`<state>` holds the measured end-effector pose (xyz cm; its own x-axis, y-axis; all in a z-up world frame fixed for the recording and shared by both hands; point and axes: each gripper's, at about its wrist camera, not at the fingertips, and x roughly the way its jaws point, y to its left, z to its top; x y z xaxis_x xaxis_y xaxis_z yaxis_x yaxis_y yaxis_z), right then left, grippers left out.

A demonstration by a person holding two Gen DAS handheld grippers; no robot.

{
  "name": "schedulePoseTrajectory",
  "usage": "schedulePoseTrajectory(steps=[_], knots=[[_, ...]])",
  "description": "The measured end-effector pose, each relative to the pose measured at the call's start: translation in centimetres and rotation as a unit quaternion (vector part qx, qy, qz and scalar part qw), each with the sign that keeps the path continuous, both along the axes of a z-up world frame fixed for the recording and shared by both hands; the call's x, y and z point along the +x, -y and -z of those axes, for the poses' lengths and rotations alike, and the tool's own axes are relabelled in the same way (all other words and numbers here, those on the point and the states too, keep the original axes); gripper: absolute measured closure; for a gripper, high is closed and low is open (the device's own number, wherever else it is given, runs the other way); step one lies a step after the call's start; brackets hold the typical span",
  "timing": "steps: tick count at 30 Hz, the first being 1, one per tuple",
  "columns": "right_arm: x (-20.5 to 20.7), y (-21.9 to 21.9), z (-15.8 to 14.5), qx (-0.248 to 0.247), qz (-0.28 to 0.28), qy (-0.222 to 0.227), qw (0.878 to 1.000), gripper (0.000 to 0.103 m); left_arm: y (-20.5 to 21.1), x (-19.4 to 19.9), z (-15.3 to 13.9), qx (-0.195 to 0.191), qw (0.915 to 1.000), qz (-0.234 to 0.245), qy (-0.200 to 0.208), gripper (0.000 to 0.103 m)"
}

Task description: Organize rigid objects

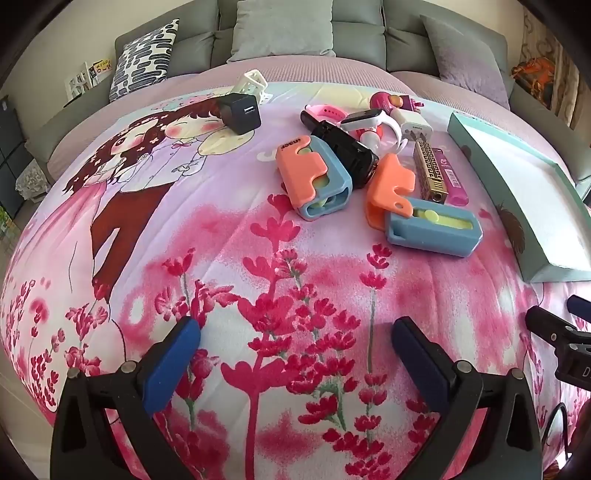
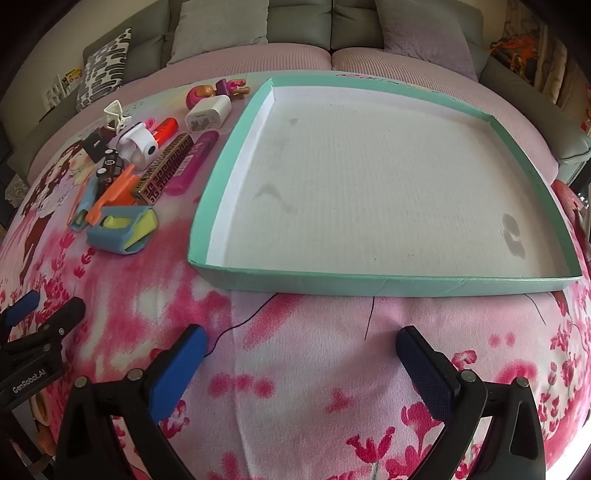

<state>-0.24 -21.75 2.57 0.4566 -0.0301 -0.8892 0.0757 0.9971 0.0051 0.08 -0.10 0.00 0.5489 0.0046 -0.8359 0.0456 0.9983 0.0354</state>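
Note:
A pile of small rigid objects lies on a pink flowered blanket (image 1: 295,280): two orange-and-blue plastic toys (image 1: 314,177) (image 1: 432,225), a black device (image 1: 347,147), a black charger cube (image 1: 240,110), a white watch (image 1: 369,120), a gold patterned bar (image 1: 430,170) and a magenta tube (image 1: 452,177). A shallow teal box (image 2: 369,286) with a white bottom lies to their right, with nothing in it. My left gripper (image 1: 295,350) is open and empty, short of the pile. My right gripper (image 2: 301,358) is open and empty, before the box's near wall.
A white clip (image 1: 253,83), a white plug (image 1: 415,127) and a pink toy figure (image 1: 388,99) lie at the pile's far side. A grey sofa (image 1: 288,33) with cushions stands behind. The right gripper shows at the left wrist view's right edge (image 1: 554,332).

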Motion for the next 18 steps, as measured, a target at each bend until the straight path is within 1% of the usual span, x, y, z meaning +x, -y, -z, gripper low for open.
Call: schedulePoseTrajectory(steps=[7,10,18], knots=[[0.0,0.1,0.0,0.0,0.0,0.0,1.0,0.0,0.8,0.6,-0.1,0.013,0.9999,0.003,-0.002,0.0],[0.0,0.2,0.0,0.0,0.0,0.0,1.0,0.0,-0.1,-0.1,-0.2,0.0,1.0,-0.001,0.007,0.0],[0.0,0.0,0.0,-0.001,0.0,0.0,1.0,0.0,-0.3,0.0,0.0,-0.006,0.9999,0.004,0.014,0.0]])
